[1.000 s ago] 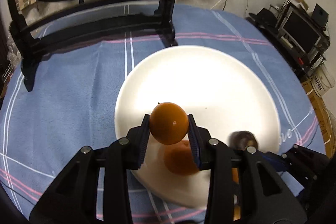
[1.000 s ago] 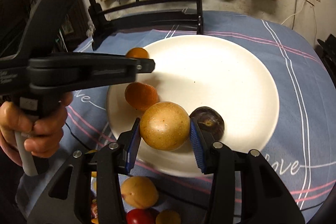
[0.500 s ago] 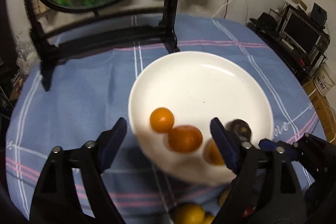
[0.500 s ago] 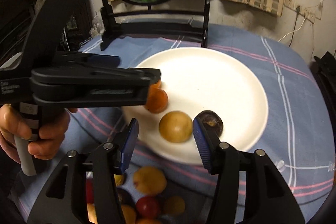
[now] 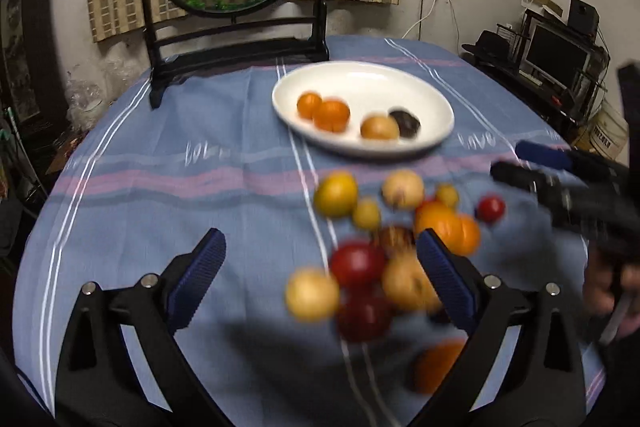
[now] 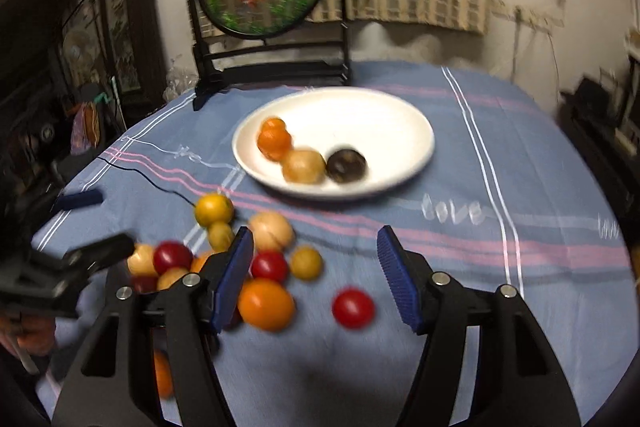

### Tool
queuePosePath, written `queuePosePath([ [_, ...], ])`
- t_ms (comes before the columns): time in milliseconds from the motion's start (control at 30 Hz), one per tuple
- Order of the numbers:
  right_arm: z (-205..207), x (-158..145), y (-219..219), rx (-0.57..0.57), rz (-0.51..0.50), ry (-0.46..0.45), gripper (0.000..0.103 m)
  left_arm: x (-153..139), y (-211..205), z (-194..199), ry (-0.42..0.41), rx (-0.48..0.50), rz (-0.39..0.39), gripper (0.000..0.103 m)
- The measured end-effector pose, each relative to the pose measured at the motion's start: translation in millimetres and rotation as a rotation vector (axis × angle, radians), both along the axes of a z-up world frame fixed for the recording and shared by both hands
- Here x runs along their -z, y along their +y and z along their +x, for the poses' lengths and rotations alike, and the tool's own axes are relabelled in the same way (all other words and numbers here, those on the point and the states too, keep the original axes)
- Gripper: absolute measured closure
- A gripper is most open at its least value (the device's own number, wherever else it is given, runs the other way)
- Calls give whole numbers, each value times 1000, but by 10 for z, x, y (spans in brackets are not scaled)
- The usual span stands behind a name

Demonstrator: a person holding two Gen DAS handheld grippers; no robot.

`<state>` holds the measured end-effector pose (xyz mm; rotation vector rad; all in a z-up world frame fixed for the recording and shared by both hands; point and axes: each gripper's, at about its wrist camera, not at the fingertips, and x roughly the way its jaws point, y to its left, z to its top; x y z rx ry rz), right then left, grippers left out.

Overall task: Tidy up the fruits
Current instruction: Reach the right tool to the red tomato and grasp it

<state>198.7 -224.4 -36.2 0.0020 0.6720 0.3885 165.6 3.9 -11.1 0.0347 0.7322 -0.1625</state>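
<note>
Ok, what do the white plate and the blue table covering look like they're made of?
The white plate looks like glazed ceramic or porcelain, possibly melamine: smooth, glossy, even white, with soft highlights along its rim. The table covering looks like woven cotton-type cloth with a matte finish: pink and white stripes run through it, "love" lettering sits on it, and it drapes over the round table's edge.

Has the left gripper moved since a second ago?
Yes. The left gripper has pulled back from the white plate, which now lies far ahead; its jaws are opening, nothing held.
</note>
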Motion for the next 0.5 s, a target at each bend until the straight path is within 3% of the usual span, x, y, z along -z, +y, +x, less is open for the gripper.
queuePosePath([
  [233,-175,120,-84,15,-26,36,38,177,-38,-593,1,91,-67,5],
  [500,-139,320,-29,18,-107,92,38,233,-247,-731,25,231,-80,5],
])
